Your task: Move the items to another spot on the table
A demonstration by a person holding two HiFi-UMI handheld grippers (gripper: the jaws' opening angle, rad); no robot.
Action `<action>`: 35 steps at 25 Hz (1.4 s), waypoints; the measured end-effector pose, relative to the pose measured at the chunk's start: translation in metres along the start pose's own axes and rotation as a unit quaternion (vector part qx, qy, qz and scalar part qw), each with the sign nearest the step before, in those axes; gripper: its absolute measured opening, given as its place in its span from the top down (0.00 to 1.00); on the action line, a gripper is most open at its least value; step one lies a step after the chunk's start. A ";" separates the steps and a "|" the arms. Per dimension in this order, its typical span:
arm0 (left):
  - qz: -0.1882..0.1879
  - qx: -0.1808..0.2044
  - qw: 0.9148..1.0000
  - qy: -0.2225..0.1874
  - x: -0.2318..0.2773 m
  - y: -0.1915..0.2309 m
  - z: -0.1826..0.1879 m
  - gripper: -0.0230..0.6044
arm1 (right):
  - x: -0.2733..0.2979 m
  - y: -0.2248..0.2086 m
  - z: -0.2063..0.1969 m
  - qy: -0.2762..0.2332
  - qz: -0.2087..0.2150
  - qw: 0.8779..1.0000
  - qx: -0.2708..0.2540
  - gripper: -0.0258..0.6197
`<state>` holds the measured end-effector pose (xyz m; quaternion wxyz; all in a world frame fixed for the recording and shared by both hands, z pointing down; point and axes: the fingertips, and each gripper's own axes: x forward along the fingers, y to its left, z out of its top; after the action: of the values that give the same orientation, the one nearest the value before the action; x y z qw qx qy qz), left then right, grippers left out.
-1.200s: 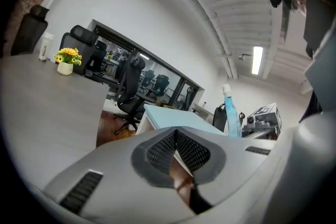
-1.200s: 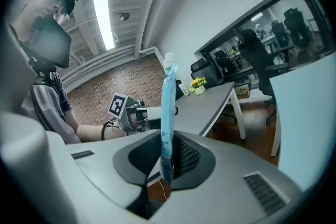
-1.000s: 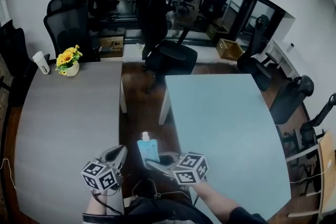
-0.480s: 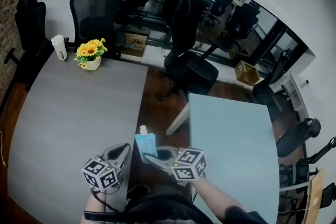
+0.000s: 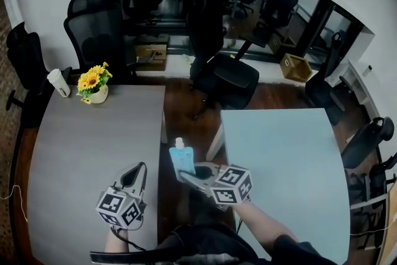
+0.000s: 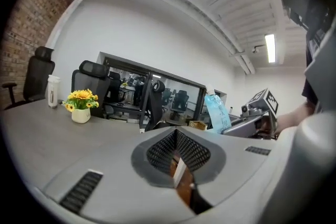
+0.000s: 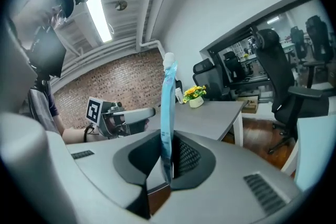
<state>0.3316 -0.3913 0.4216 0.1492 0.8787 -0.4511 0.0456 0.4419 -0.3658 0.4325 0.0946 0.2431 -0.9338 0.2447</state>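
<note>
A flat blue pouch (image 5: 180, 157) with a white cap stands upright in my right gripper (image 5: 190, 172), which is shut on its lower edge. It hangs over the gap between the grey table (image 5: 80, 146) and the pale blue table (image 5: 285, 158). In the right gripper view the pouch (image 7: 168, 107) rises edge-on from between the jaws of the right gripper (image 7: 167, 165). My left gripper (image 5: 138, 172) is shut and holds nothing, over the grey table's right edge. In the left gripper view the left gripper (image 6: 176, 136) has its jaws together, with the pouch (image 6: 216, 112) and the right gripper (image 6: 257, 113) to its right.
A pot of yellow flowers (image 5: 93, 82) and a white cup (image 5: 58, 82) stand at the grey table's far left corner. Black office chairs (image 5: 226, 80) stand beyond both tables, and brown floor (image 5: 186, 108) shows in the gap between them.
Both grippers have shifted left toward the grey table, the pouch still held upright in the right one. The left gripper now sits further over the grey table.
</note>
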 end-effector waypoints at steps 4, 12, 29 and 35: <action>0.018 0.012 1.000 0.012 0.034 0.013 0.017 0.95 | -0.008 -0.053 0.020 -0.032 -0.006 0.999 0.014 0.90; 0.077 0.093 0.993 0.019 0.131 0.025 0.082 0.95 | -0.013 -0.158 0.085 -0.106 0.024 0.994 0.022 0.90; 0.020 0.067 0.994 0.087 0.278 0.016 0.104 0.95 | -0.039 -0.249 0.100 -0.108 0.023 0.992 0.055 0.90; 0.008 0.040 0.998 0.040 0.315 0.047 0.130 0.95 | -0.038 -0.281 0.113 -0.087 -0.017 0.995 0.042 0.90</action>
<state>0.4725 -0.7019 0.3761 0.1319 0.8777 -0.4498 0.1001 0.6086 -0.6214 0.4392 0.0068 0.2831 -0.9231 0.2601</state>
